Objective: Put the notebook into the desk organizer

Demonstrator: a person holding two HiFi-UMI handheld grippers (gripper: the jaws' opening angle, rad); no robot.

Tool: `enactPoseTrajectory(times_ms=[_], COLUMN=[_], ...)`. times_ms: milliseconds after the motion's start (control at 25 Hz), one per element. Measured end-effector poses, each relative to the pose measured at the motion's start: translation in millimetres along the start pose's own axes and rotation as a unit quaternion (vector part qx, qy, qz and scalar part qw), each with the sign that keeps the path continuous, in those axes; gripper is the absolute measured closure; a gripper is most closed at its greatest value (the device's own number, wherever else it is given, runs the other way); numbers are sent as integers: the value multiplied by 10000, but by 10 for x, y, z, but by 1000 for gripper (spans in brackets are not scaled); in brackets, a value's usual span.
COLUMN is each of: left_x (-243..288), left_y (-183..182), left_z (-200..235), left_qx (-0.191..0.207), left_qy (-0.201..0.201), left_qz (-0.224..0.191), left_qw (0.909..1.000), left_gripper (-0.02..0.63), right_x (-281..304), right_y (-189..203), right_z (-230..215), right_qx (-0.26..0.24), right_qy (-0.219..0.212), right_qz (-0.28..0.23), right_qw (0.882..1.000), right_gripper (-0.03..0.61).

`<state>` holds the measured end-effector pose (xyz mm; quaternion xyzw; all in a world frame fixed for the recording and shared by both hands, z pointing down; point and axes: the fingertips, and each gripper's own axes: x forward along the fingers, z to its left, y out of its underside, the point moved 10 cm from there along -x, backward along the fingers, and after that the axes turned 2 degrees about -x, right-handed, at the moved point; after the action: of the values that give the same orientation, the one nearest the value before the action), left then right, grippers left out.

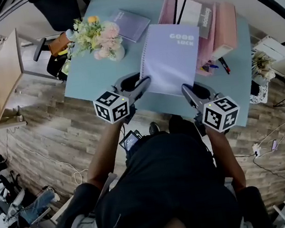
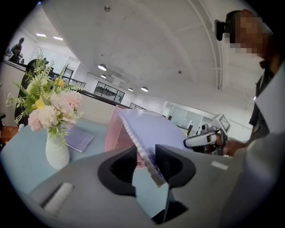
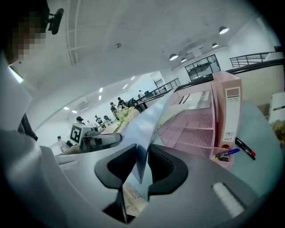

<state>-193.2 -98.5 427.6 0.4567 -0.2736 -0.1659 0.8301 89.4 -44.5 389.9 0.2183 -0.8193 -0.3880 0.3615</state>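
A lavender spiral notebook (image 1: 171, 55) with "GOOD LUCK" on its cover is held tilted above the pale blue table (image 1: 94, 81). My left gripper (image 1: 142, 83) is shut on its near left corner, at the spiral edge (image 2: 143, 153). My right gripper (image 1: 187, 90) is shut on the near right corner, and the cover (image 3: 149, 120) runs up between its jaws. The pink mesh desk organizer (image 1: 216, 23) stands at the table's far right, just beyond the notebook, with paper files in it. In the right gripper view the organizer's trays (image 3: 200, 122) lie ahead to the right.
A white vase of flowers (image 1: 100, 38) stands at the table's far left, with a second purple notebook (image 1: 131, 23) lying behind it. Pens (image 1: 218, 66) lie beside the organizer's front. A wooden side table (image 1: 2, 77) stands on the floor at the left.
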Motion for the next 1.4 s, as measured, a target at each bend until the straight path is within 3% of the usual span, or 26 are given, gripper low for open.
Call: enactPoseTrajectory(times_ms=[1400], left_x=[-260], left_y=[629], left_z=[-464], left_qx=[-35], left_qy=[-214], left_qz=[377], left_qw=[9991], left_gripper=[436], right_x=[-343], right_y=[728], right_z=[110], right_qx=[145], right_qy=[73], right_qz=[275], right_qw=[9995], right_gripper=[497])
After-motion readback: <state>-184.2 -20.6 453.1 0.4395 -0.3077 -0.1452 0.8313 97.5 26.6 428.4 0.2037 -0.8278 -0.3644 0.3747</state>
